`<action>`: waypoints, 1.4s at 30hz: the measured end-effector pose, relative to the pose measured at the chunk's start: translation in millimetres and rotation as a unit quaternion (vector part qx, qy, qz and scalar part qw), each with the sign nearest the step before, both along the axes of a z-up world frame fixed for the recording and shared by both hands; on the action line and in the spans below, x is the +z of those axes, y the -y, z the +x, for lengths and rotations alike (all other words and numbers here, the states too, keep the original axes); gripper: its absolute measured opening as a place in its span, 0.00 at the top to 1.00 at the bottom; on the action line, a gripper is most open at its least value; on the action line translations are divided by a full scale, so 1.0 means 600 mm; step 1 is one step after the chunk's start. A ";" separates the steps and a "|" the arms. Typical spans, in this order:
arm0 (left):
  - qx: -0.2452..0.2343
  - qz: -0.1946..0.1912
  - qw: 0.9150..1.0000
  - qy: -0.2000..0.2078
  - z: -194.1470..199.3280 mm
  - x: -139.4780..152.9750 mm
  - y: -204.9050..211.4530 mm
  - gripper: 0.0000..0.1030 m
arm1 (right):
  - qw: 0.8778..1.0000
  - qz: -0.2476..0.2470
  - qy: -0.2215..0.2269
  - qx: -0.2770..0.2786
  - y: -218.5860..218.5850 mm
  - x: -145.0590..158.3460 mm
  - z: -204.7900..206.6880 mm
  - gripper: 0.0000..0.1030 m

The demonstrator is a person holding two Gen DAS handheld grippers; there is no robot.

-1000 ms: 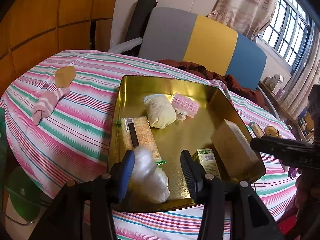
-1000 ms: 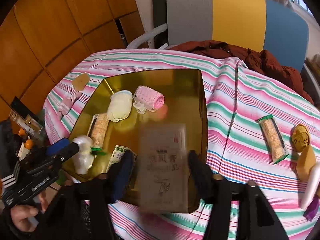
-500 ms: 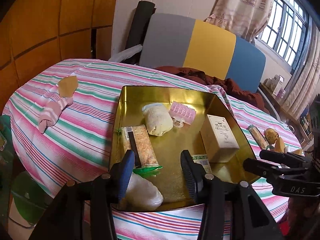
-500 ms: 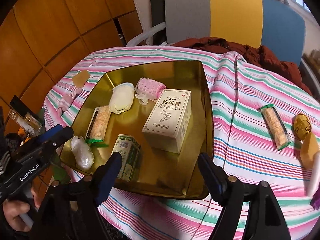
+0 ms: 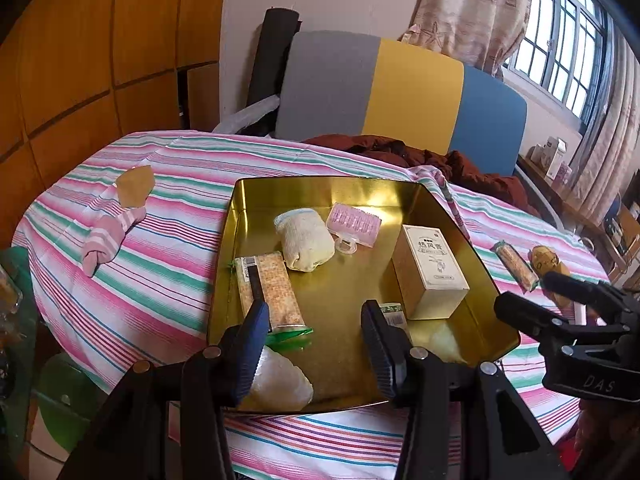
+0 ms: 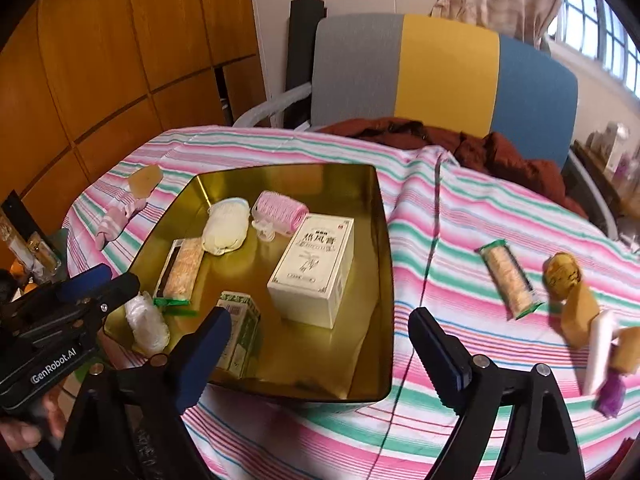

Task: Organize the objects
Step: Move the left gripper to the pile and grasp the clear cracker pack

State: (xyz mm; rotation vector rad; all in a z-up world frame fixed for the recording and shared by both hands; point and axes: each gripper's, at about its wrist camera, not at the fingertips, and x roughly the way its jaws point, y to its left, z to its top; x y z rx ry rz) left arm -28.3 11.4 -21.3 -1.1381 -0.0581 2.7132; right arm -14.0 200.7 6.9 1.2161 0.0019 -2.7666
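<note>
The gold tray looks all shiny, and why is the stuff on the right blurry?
Left wrist view: window light glares off the gold tray, which mirrors the white box. Right wrist view: things at the table's right edge, like the purple item, are smeared, probably by motion.

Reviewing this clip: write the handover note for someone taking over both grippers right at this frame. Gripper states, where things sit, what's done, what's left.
Left gripper: open, empty, over the near edge of the gold tray.
Right gripper: open, empty, at the tray's near right corner.
In the tray: white box, small green box, cracker pack, cream bundle, pink roller, clear plastic wad.
Left on the striped cloth: second cracker pack, brown snack and a cluster of small items at the right; pink sock and tan piece at the far left.
</note>
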 end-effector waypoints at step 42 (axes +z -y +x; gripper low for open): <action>-0.274 0.011 0.962 0.019 -0.016 0.054 -0.393 0.53 | 0.940 -0.058 -0.054 -0.333 -0.502 0.005 0.007 0.00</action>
